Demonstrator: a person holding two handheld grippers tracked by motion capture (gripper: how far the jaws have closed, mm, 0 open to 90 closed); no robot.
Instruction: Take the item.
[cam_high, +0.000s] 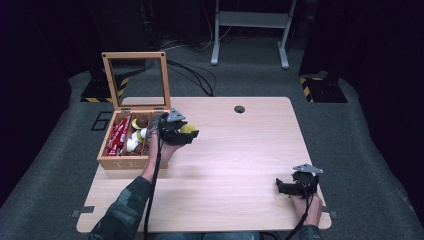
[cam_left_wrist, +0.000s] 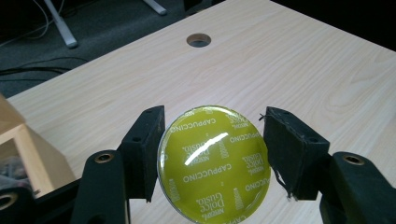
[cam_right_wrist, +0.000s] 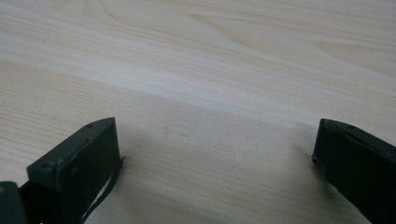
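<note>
Forearm outstretched beside the wooden tea box (cam_high: 131, 161), left gripper (cam_left_wrist: 212, 158) clamps a yellow coffee capsule (cam_left_wrist: 214, 161) above the table (cam_high: 240, 150); right gripper (cam_high: 286, 187) rests near the table's right corner, jaws apart.

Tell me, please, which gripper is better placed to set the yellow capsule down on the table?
Left: the left gripper already grips the yellow capsule above bare table; the right gripper is open and farther off.

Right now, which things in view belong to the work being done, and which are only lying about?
Belong to the work:
- round yellow-green coffee capsule, held in the left gripper
- open wooden tea box with sachets and capsules

Lying about:
- right gripper, open over the light wooden table
- grey metal stand on the floor
</note>
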